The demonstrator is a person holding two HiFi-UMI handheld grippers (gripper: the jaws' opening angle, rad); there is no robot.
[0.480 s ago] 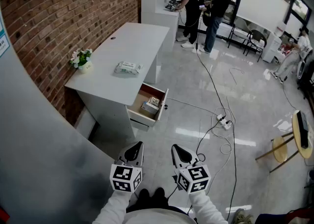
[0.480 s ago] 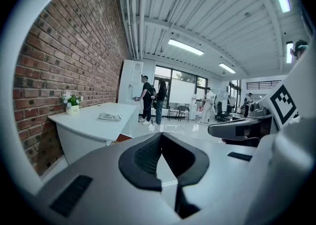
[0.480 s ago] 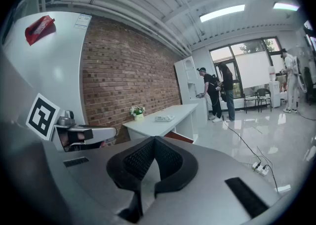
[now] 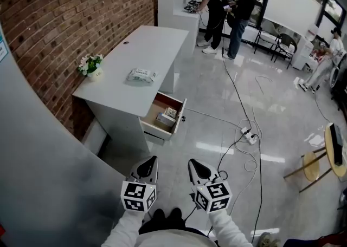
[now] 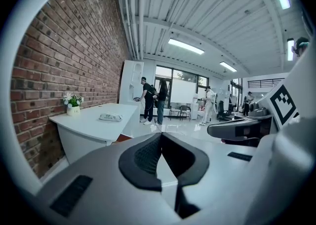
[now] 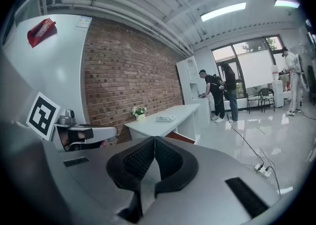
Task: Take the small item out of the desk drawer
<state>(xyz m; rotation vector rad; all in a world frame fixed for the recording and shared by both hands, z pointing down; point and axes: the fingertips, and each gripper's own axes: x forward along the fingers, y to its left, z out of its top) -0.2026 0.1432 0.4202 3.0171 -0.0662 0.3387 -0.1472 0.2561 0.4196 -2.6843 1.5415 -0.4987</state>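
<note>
A white desk stands along the brick wall, and its drawer is pulled open toward the floor. Small boxed items lie inside the drawer. Both grippers are held low in front of the person, well short of the desk. My left gripper is shut and empty, its tips meeting in the left gripper view. My right gripper is also shut with nothing in it, jaws touching. The desk lies ahead and to the left in both gripper views.
On the desk top sit a small flower pot and a wipes pack. A power strip with cables trails across the glossy floor. Two people stand at the far end; a round stool is at the right.
</note>
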